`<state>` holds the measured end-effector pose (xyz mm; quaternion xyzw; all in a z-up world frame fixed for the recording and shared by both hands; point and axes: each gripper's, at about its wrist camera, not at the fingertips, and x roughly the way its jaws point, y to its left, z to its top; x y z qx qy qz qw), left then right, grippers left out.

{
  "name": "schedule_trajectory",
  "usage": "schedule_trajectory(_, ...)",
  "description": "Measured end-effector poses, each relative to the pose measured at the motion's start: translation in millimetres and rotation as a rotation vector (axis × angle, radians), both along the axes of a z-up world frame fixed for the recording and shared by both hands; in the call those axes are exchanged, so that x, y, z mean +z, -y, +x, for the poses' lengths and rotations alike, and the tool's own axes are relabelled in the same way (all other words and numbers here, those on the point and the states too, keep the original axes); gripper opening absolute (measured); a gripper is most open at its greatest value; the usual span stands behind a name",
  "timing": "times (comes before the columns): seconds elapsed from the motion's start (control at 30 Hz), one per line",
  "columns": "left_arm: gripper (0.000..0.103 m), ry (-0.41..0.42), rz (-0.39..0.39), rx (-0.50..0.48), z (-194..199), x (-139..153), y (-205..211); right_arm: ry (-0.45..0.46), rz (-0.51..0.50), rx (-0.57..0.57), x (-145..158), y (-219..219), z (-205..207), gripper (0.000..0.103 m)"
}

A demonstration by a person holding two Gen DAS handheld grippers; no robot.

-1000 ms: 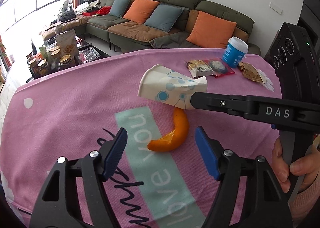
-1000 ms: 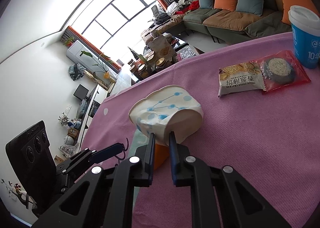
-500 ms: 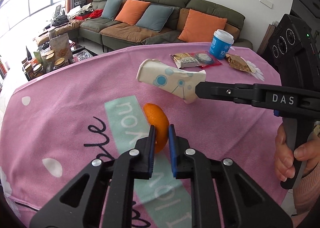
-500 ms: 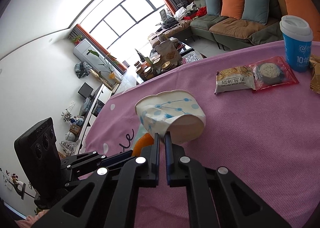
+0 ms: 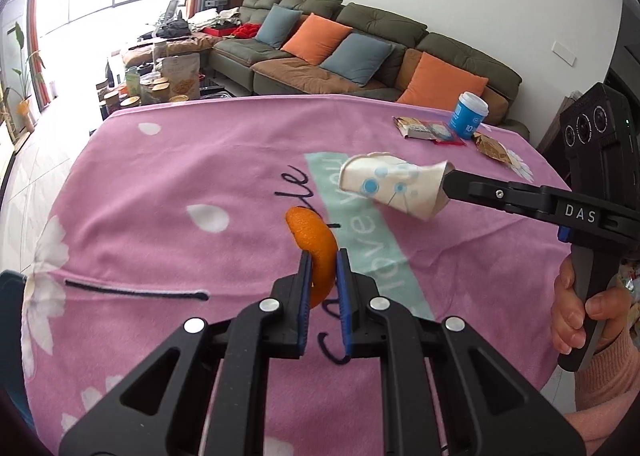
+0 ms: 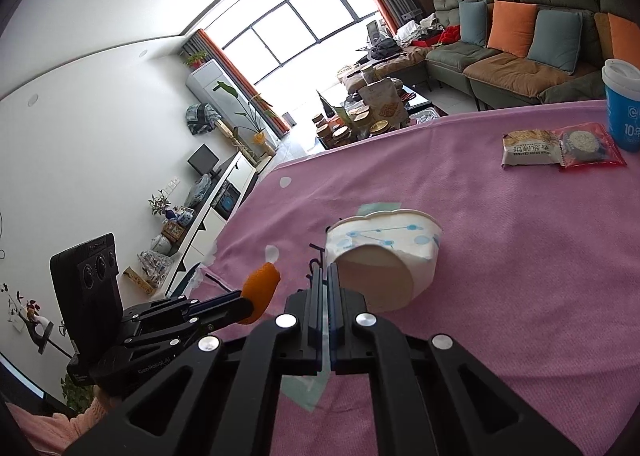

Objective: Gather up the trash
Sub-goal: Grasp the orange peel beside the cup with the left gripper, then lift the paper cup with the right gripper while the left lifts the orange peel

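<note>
My left gripper (image 5: pixel 322 256) is shut on an orange peel (image 5: pixel 314 246) and holds it above the pink tablecloth (image 5: pixel 200 176). The peel also shows in the right wrist view (image 6: pixel 260 290), at the left gripper's tip. My right gripper (image 6: pixel 325 268) is shut on the rim of a crushed white paper cup with blue dots (image 6: pixel 384 256), held above the cloth. In the left wrist view the cup (image 5: pixel 394 188) hangs sideways from the right gripper's fingers (image 5: pixel 456 188), to the right of the peel.
At the far right of the table lie two snack wrappers (image 5: pixel 430 131), a blue cup with a white lid (image 5: pixel 468 118) and a brown wrapper (image 5: pixel 494 150). The wrappers (image 6: pixel 560 144) and blue cup (image 6: pixel 622 104) also show in the right wrist view. A sofa (image 5: pixel 360 48) stands behind the table.
My left gripper closed on the orange peel and lifted it off the cloth, moving left and back. My right gripper kept its hold on the paper cup and drifted with it.
</note>
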<state>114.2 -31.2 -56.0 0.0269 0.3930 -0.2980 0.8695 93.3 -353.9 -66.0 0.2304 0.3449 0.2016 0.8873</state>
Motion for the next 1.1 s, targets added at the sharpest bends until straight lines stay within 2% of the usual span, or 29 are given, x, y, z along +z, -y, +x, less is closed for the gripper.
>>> schedule_trajectory(0.1,0.012,-0.004,-0.02,0.041,-9,1,-24,-0.017,-0.011,0.024,-3,-10,-6,0.002)
schedule_trajectory(0.2,0.012,-0.003,-0.028,0.07,-17,1,-40,-0.019,-0.027,0.001,-3,-11,-10,0.007)
schedule_trajectory(0.27,0.012,0.004,-0.021,0.086,-21,1,-45,-0.007,-0.009,-0.03,0,-3,-14,0.022)
schedule_trajectory(0.33,0.012,0.002,-0.027,0.098,-25,0,-54,0.008,-0.023,-0.085,3,7,-16,0.031)
schedule_trajectory(0.37,0.012,0.001,-0.03,0.104,-26,0,-58,0.006,-0.015,-0.108,3,13,-16,0.04)
schedule_trajectory(0.5,0.012,0.006,-0.044,0.131,-28,3,-65,-0.059,0.038,-0.163,-8,36,0,0.051)
schedule_trajectory(0.7,0.012,0.017,-0.037,0.159,-31,5,-71,-0.167,0.137,-0.117,-37,36,25,0.049)
schedule_trajectory(0.73,0.012,0.017,-0.037,0.162,-32,5,-73,-0.169,0.147,-0.108,-39,35,26,0.046)
schedule_trajectory(0.83,0.012,0.019,-0.036,0.177,-34,6,-78,-0.171,0.155,-0.086,-41,30,27,0.027)
schedule_trajectory(1.1,0.012,0.028,-0.036,0.205,-38,8,-89,-0.122,0.13,-0.059,-31,17,18,0.02)
